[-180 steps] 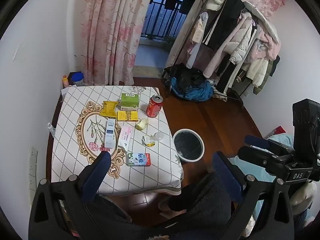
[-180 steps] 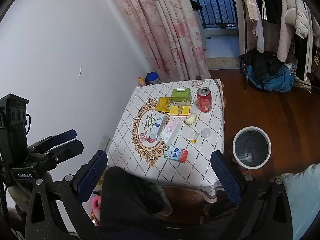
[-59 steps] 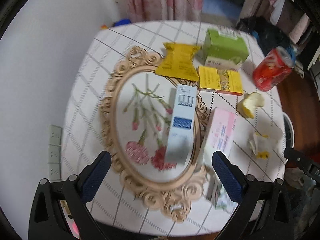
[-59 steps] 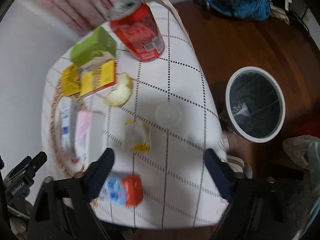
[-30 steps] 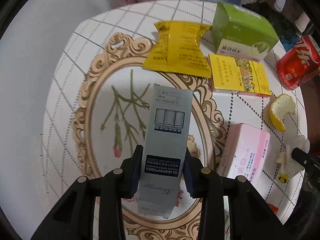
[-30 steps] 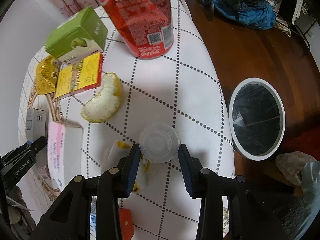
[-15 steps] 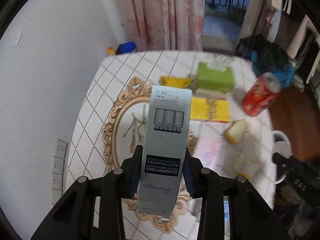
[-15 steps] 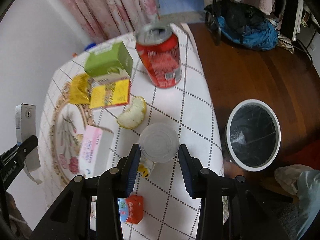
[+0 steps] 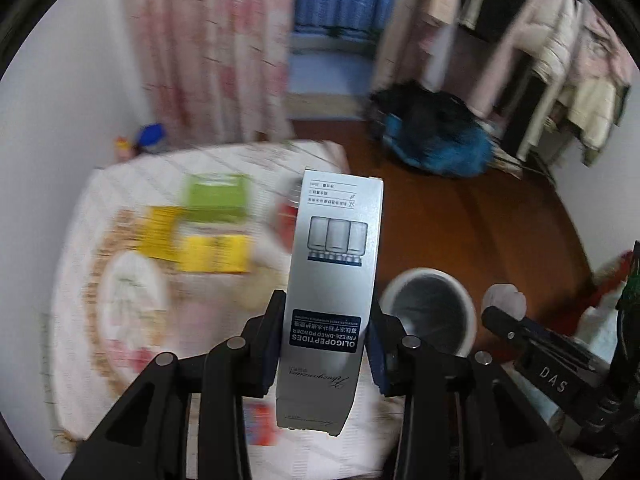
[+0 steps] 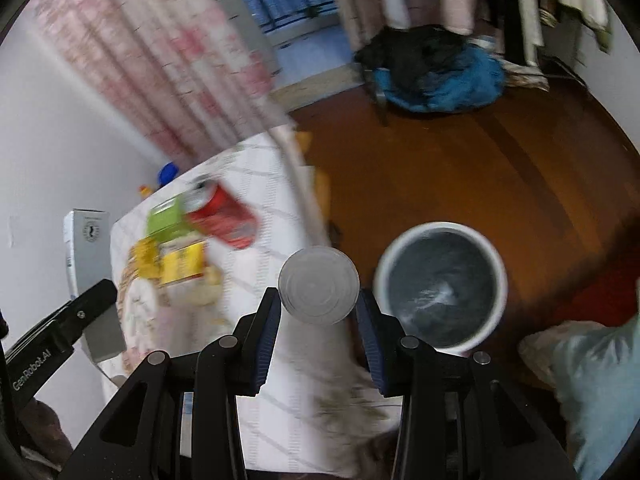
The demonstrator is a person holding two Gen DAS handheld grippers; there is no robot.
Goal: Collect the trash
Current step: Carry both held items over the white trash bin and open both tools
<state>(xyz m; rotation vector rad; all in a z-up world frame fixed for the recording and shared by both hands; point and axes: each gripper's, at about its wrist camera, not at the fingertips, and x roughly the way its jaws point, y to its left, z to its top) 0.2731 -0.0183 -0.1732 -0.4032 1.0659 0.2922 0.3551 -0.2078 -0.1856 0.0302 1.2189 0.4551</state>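
Two wrist cameras are looking out over a small table, with much of the background blurred by motion. In the left wrist view, the left gripper (image 9: 326, 334) is clamping a tall silver carton (image 9: 334, 292) at the centre of the frame, its blue pads pressing on both long sides, and the carton is standing upright, covering part of the table behind it. The table (image 9: 80, 288), draped in a white checked cloth, is filling the left half of that frame, carrying a green box (image 9: 214, 196), yellow packets (image 9: 214, 254) and a red can (image 9: 286, 220) partly hidden behind the carton. A white-rimmed waste bin (image 9: 430, 312) with a dark liner is standing on the wooden floor at lower right of centre, just beside the table edge. In the right wrist view, the right gripper (image 10: 318, 318) is pinching a small clear plastic cup (image 10: 319, 291) between its narrowed fingers at the centre of the frame, the round base of the cup facing the camera. The bin is sitting just right of the cup in this frame, its mouth open upward. At the far left edge, the silver carton is showing again, held in the other gripper.
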